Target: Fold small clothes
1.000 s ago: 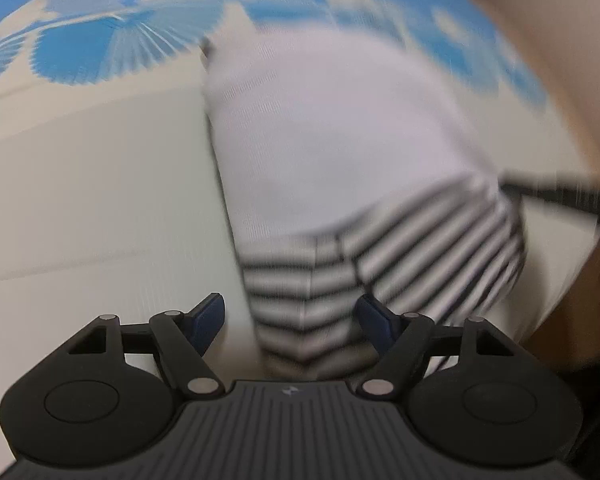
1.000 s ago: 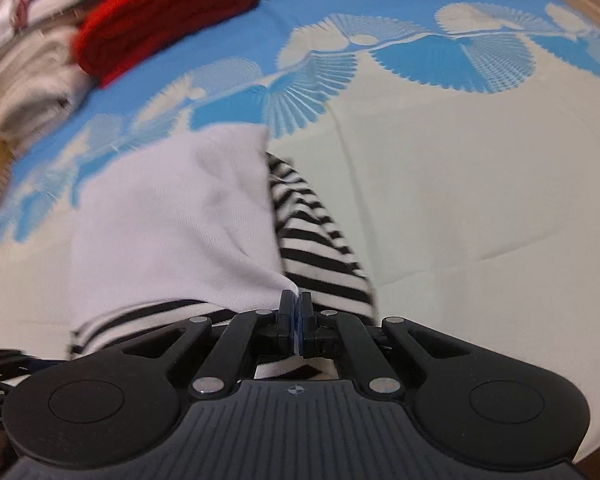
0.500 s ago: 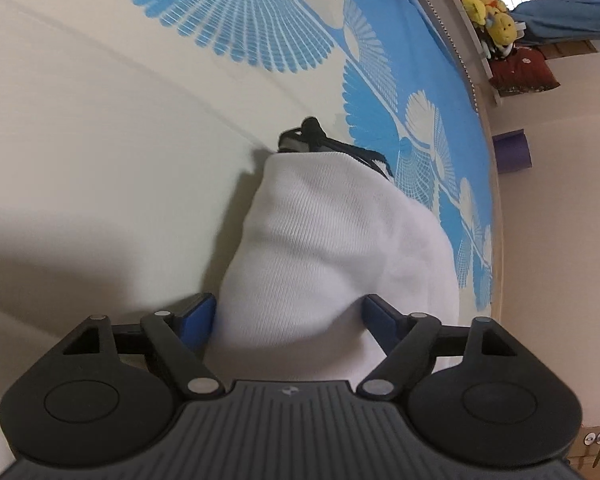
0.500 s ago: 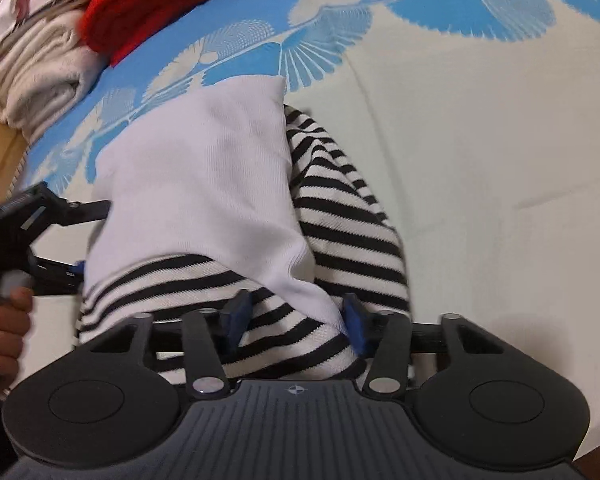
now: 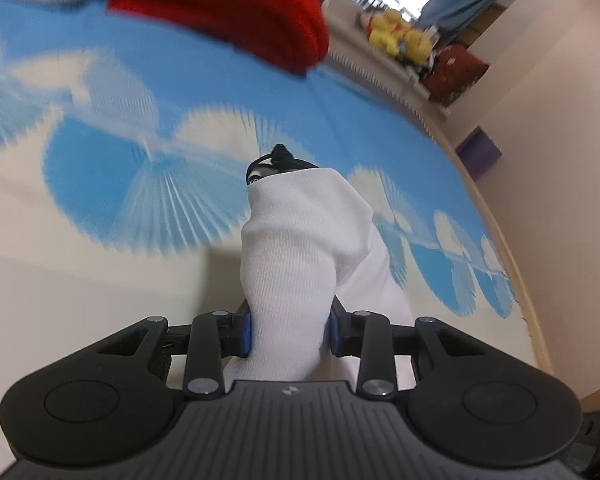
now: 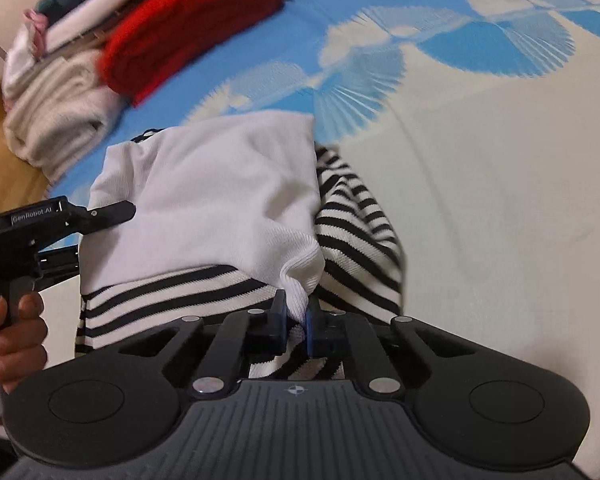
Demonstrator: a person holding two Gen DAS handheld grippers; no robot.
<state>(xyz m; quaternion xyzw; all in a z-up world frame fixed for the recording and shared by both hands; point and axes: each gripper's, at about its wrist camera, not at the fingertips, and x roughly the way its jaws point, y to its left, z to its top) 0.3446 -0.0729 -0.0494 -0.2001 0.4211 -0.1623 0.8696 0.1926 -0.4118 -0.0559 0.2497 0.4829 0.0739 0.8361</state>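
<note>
A small garment, white [image 6: 212,196] on top with black-and-white stripes [image 6: 360,240] below, lies half folded on the bed. My left gripper [image 5: 288,332] is shut on a bunched fold of its white part [image 5: 296,248]. In the right wrist view the left gripper [image 6: 60,220] sits at the garment's left edge, held by a hand. My right gripper [image 6: 296,320] is shut on the white corner at the garment's near edge, over the stripes.
The bed sheet [image 6: 500,200] is cream with blue fan shapes. A folded red knit [image 6: 188,36] and a stack of folded pale clothes [image 6: 56,108] lie at the far left. Plush toys [image 5: 400,36] sit on a shelf past the bed's edge.
Both grippers were open around the garment half a second ago and have now closed on its white fabric. The left view has swung up towards the red knit.
</note>
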